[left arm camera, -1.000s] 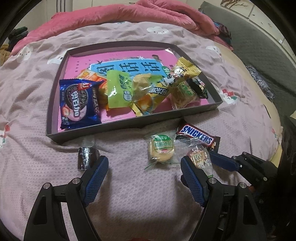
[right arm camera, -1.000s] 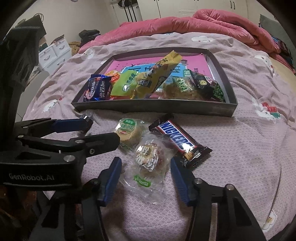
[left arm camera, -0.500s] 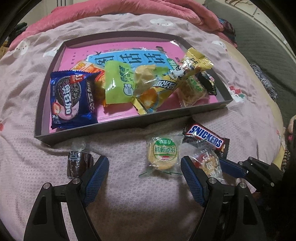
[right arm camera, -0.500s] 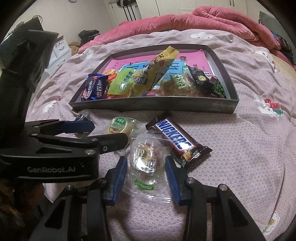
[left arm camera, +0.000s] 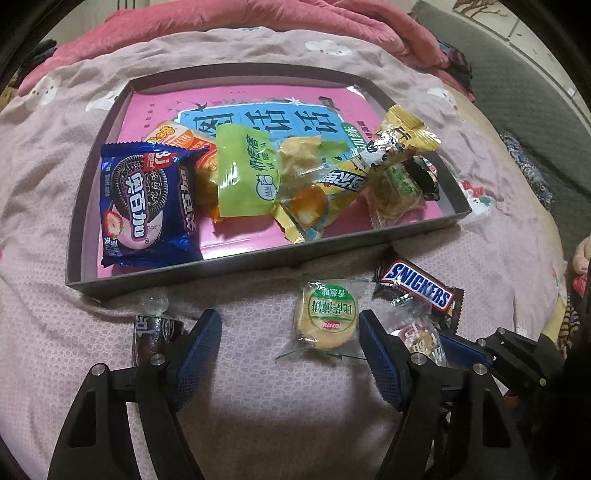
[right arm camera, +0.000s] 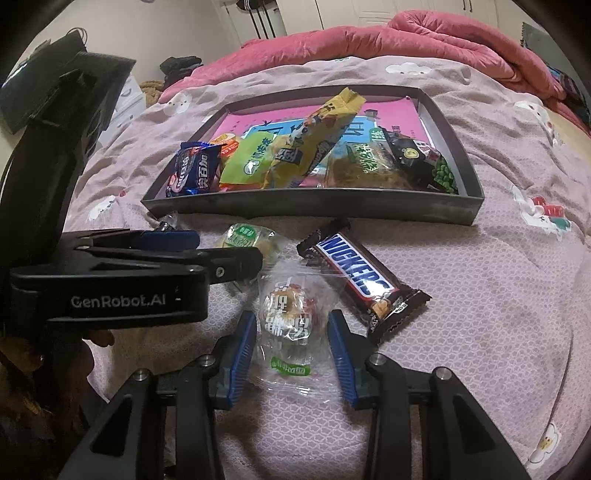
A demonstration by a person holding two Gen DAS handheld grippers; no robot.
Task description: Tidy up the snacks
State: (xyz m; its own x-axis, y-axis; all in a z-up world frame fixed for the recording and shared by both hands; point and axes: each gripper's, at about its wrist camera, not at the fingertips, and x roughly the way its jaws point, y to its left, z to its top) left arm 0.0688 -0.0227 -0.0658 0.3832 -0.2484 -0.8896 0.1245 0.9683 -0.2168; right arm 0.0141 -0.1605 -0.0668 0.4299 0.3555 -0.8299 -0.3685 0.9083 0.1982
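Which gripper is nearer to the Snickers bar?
Right. The right gripper straddles a clear-wrapped pastry right beside the Snickers bar; the left gripper is farther, with a green-label cake between.

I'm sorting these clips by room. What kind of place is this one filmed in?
Most likely a bedroom: the tray of snacks sits on a bed's pink cartoon-print sheet, a rumpled red quilt is heaped behind, and cupboard doors line the far wall.

snickers bar (right arm camera: pixel 364 275) before tray (right arm camera: pixel 314 212)
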